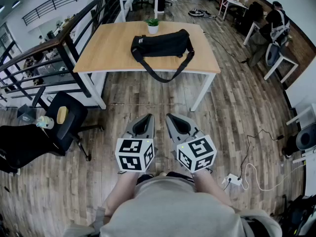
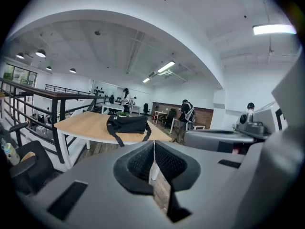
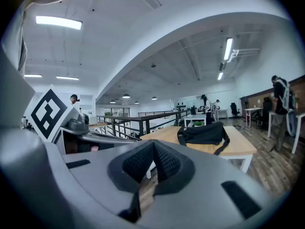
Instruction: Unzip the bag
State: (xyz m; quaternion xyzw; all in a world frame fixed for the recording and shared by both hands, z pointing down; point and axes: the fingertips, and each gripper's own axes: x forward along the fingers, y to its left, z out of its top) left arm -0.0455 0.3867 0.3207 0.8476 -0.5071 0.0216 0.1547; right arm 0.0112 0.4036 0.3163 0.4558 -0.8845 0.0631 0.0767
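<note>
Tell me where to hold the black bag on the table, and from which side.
The bag lies lengthwise along the table's near edge, strap hanging over it. Probably pinch its left end from the near side with the left gripper; the zipper is too small to see.

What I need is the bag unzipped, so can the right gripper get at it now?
Probably not. The right gripper, jaws shut, hangs over the floor near the person, and the bag lies on the table well ahead. Nothing blocks the way; stepping closer should do.

Black bag (image 1: 160, 44), light wood table (image 1: 106, 48), green plant (image 1: 152, 22), white pot
</note>
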